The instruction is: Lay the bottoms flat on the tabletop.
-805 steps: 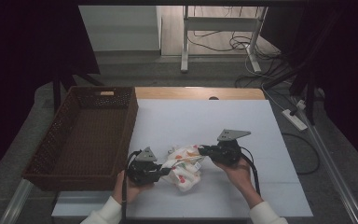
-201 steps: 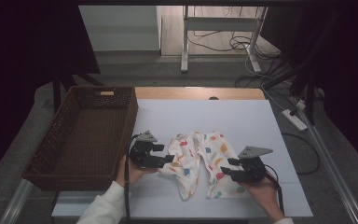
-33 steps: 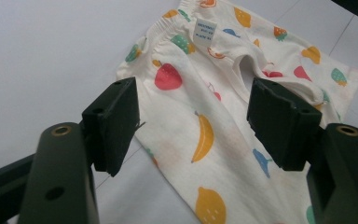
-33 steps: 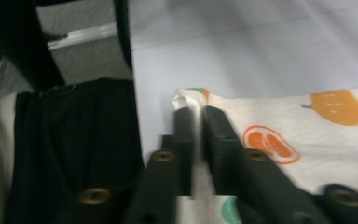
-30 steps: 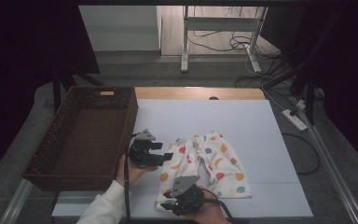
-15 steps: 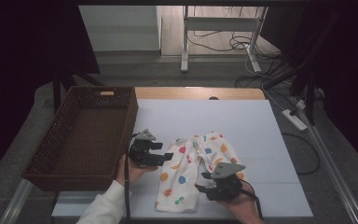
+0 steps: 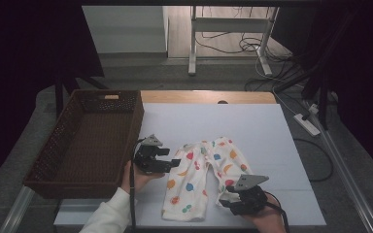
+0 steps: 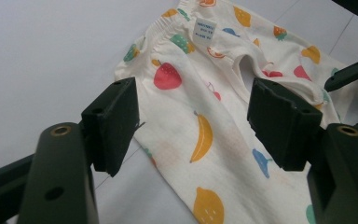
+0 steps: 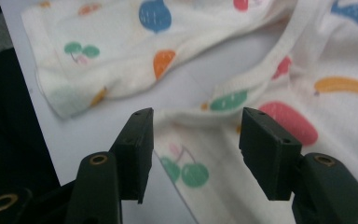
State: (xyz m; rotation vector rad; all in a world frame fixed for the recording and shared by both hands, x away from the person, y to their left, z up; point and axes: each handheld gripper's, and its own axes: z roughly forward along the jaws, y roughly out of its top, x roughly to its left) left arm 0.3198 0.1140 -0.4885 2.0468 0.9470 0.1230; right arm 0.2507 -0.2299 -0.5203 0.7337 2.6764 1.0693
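Note:
A pair of small cream trousers [image 7: 199,177] printed with coloured fruit lies flat on the white table top [image 7: 223,121], waistband away from me and legs toward the front edge. My left gripper [image 7: 174,164] is open at the trousers' left side below the waistband. In the left gripper view the jaws [image 8: 193,112] stand wide apart over the fabric [image 8: 186,140] near a banana print, holding nothing. My right gripper [image 7: 228,200] is open at the hem of the right leg. In the right gripper view its jaws [image 9: 193,135] straddle the hem [image 9: 191,172] without closing on it.
A brown wicker basket [image 7: 137,116] stands at the table's left, just beside the left hand, with nothing in it. A white power strip [image 7: 307,124] and cables lie on the floor to the right. The table's front edge runs just below both hands.
The right gripper moved from the bottom of the left leg rightward to the right leg's hem. The left leg now lies straight. The left gripper stayed put.

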